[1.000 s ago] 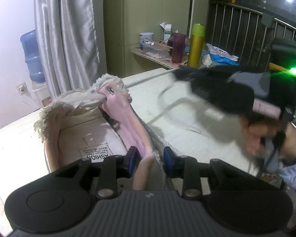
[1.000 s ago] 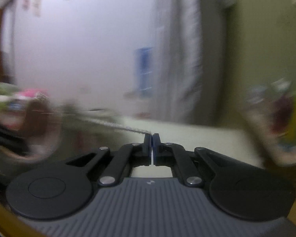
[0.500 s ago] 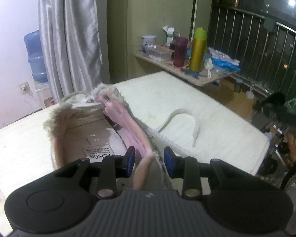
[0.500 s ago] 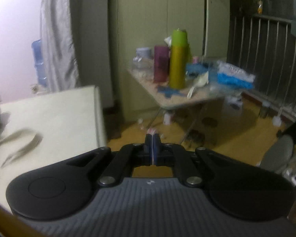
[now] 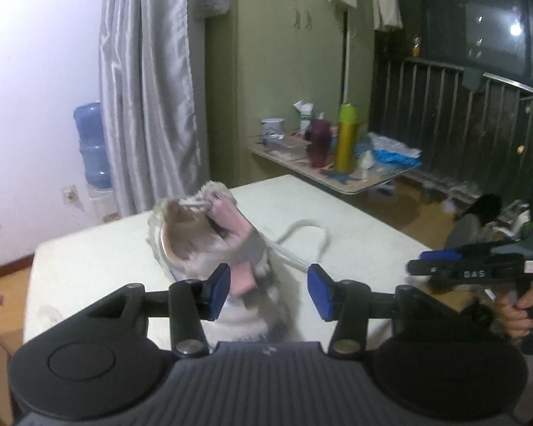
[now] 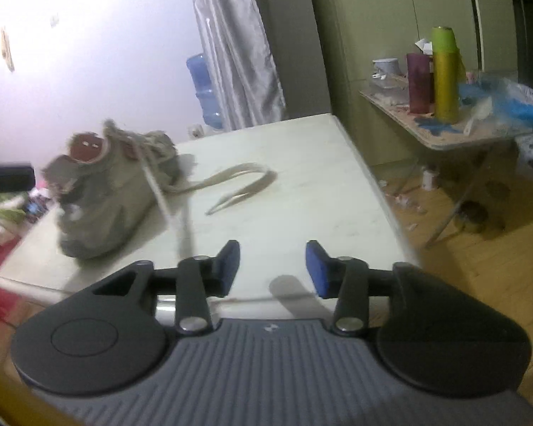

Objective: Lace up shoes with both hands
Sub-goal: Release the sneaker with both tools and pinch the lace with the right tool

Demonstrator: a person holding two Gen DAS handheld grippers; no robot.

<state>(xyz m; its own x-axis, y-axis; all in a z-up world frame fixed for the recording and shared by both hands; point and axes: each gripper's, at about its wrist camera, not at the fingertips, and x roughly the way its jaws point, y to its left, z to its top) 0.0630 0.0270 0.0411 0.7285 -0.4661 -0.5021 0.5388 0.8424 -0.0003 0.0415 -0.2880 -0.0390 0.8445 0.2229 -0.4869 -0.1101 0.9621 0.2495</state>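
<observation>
Left wrist view: the left gripper point(image 5: 268, 291) hangs over the near end of the shoe point(image 5: 209, 238) on the white table point(image 5: 355, 227), jaws opening, pads clear of the pink tongue point(image 5: 236, 248) between them. The shoe's long axis runs away from the camera; the loose lace point(image 5: 312, 232) loops off to its right.

Right wrist view: the right gripper point(image 6: 272, 266), jaws opening and empty, sits near the table edge. The shoe point(image 6: 106, 191) lies ahead to its left, the lace point(image 6: 241, 181) nearer, straight ahead, so the right hand looks better placed for it.

Two wrist views over one table point(image 5: 355, 220) (left nearer), both facing the shoe point(image 6: 103, 191).
</observation>
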